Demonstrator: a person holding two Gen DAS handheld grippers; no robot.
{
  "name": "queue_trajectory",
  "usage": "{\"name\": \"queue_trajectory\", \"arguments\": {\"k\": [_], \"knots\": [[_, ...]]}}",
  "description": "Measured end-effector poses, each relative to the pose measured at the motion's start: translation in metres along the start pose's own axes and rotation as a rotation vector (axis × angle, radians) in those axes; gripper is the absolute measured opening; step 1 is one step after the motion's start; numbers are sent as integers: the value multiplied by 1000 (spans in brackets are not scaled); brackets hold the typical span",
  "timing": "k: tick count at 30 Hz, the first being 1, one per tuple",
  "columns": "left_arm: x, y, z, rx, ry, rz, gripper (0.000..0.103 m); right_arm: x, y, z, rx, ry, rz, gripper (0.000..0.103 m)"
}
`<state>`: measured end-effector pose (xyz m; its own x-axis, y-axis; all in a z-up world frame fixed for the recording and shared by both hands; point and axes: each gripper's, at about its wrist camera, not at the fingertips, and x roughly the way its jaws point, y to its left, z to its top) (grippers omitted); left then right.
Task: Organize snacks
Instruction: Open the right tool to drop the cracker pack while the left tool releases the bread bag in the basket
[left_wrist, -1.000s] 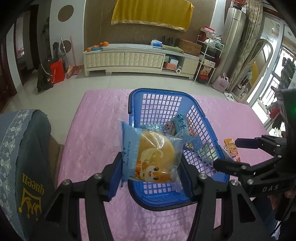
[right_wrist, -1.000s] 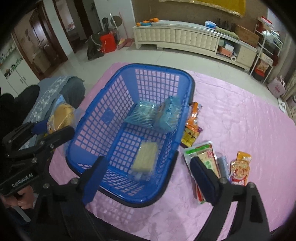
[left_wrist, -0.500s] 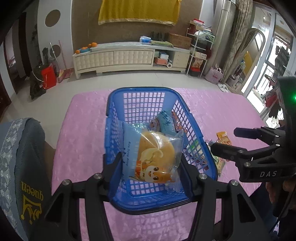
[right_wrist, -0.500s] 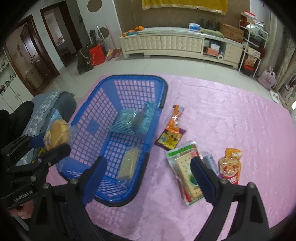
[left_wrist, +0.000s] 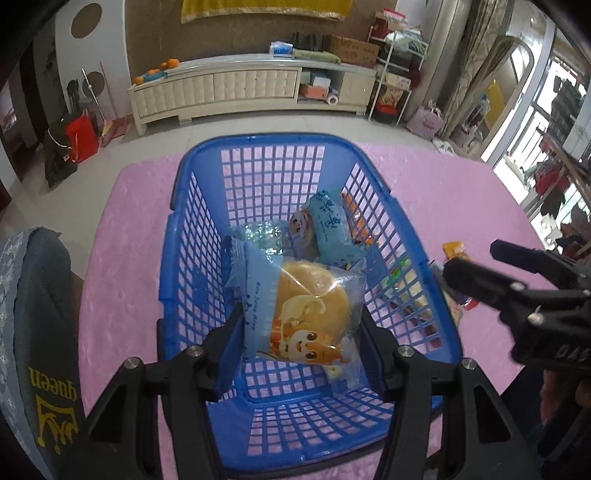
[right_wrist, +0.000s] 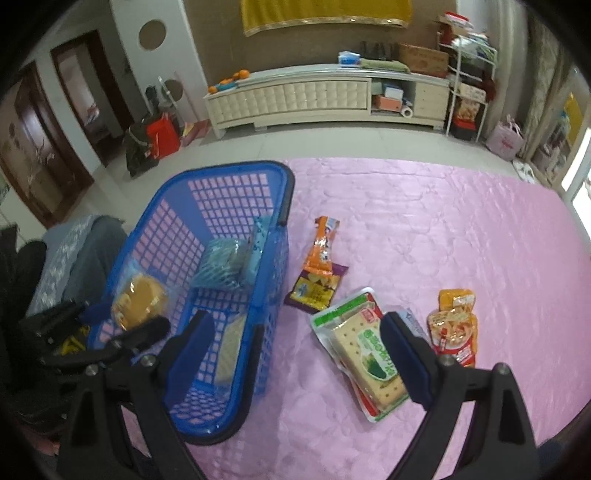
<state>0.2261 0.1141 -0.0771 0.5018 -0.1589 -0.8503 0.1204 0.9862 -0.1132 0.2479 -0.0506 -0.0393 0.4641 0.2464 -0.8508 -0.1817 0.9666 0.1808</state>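
My left gripper (left_wrist: 301, 332) is shut on a clear packet with a round golden bun (left_wrist: 306, 306) and holds it just inside the near end of the blue plastic basket (left_wrist: 192, 236). Two light-blue packets (left_wrist: 328, 221) lie deeper in the basket. In the right wrist view the bun packet (right_wrist: 140, 299) hangs over the basket's (right_wrist: 273, 266) left side. My right gripper (right_wrist: 295, 350) is open over the pink cloth, its jaws astride the basket's right wall. A green cracker packet (right_wrist: 365, 339), an orange-and-purple snack bag (right_wrist: 317, 273) and a small orange pouch (right_wrist: 456, 321) lie right of the basket.
A pink cloth (right_wrist: 424, 221) covers the table. A grey cushion with a yellow crown print (left_wrist: 40, 332) sits at the table's left edge. A pale wafer packet (right_wrist: 231, 347) lies on the basket floor. The tiled floor and a long cream cabinet (right_wrist: 295, 99) lie beyond.
My left gripper has carried the bun packet forward and down, from the basket's near rim to inside it. My right gripper has shifted right, bringing the loose snacks on the cloth into fuller view.
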Motion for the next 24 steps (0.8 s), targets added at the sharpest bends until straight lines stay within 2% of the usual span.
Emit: {"name": "queue_trajectory", "arguments": {"k": [4,7,10,14,24], "knots": [[5,4,3,-13,7,5,56,4,-7,1,29,-3,-1,94],[6,9,7,-39,0,2,61,7,-13,3,56,-8,-3,94],[-2,11,9,-52,-27,-10,68,2,-13,2,48,-23,-2,94],[-14,3,9,-42,-45,-9,72,-11,-16,2,42,-49,-3,94],[-42,-26,-4,5,-76,1,72,-45,-28,-8,72,-66,31,94]]}}
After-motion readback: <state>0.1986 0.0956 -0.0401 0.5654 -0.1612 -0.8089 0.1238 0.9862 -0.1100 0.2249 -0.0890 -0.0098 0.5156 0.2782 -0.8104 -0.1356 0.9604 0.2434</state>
